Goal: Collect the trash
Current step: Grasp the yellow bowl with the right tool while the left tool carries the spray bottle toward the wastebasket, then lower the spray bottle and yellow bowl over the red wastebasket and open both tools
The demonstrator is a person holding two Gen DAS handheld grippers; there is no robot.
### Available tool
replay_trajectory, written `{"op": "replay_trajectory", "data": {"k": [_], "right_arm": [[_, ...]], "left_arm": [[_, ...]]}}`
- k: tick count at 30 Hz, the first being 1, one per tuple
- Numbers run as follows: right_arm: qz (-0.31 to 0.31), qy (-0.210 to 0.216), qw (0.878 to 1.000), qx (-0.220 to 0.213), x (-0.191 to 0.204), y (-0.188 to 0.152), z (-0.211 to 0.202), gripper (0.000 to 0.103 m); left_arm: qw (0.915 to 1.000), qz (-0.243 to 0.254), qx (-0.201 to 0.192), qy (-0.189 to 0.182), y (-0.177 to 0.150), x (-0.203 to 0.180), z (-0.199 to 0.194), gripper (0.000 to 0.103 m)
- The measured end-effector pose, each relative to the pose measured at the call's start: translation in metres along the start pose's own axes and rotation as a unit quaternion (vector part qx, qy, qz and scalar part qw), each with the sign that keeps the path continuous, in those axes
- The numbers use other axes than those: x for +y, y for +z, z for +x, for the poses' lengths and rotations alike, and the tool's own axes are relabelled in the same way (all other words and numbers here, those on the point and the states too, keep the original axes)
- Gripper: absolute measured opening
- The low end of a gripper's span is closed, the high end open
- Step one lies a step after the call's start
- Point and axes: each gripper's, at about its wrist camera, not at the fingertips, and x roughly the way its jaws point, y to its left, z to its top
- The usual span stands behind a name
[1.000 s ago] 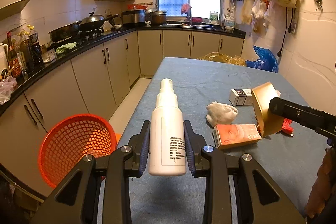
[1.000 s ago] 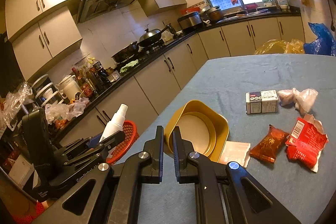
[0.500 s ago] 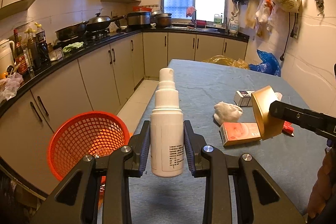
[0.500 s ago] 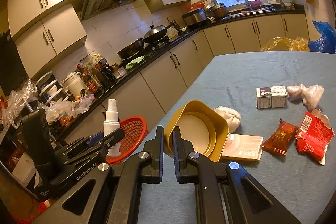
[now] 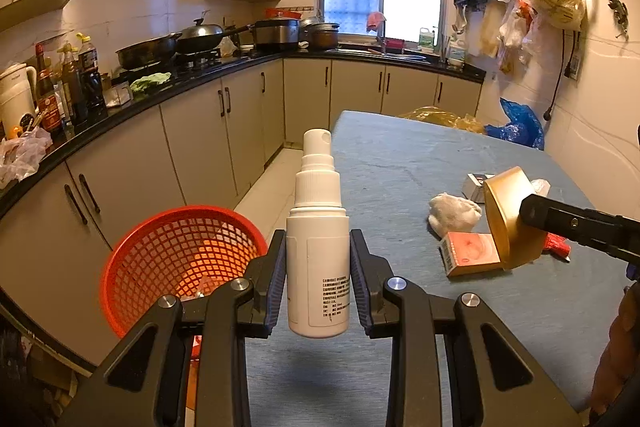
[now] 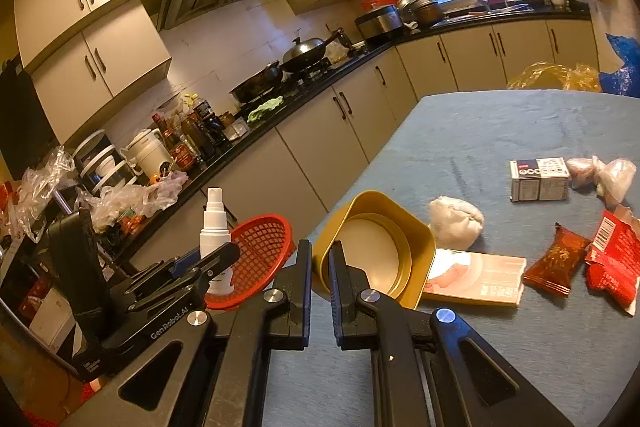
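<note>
My left hand-held gripper [image 5: 318,283] pinches a white spray bottle [image 5: 318,251] upright, lifted just right of the red basket [image 5: 176,259] beyond the surface's near left edge. My right hand-held gripper [image 6: 320,267] clamps the rim of a gold tin [image 6: 376,247], tilted. I judge collecting is midway: a white wad [image 6: 456,223], pink box [image 6: 480,279], small carton [image 6: 539,179] and red wrappers [image 6: 612,259] remain on the blue surface [image 6: 500,123]. Cluttered kitchen counters run along the left and far walls
</note>
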Motion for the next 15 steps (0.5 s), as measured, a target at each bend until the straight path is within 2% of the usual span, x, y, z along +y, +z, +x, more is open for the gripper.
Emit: {"op": "replay_trajectory", "data": {"k": [8,15], "right_arm": [[-0.004,0.032,0.999,0.024,0.015,0.012,0.026,0.009],[-0.007,0.081,0.995,0.064,0.052,0.018,0.075,0.009]], "left_arm": [[0.9989,-0.025,0.003,0.039,-0.003,0.041,0.0,0.029],[0.9952,-0.051,0.017,0.082,-0.012,0.095,0.01,0.029]]}}
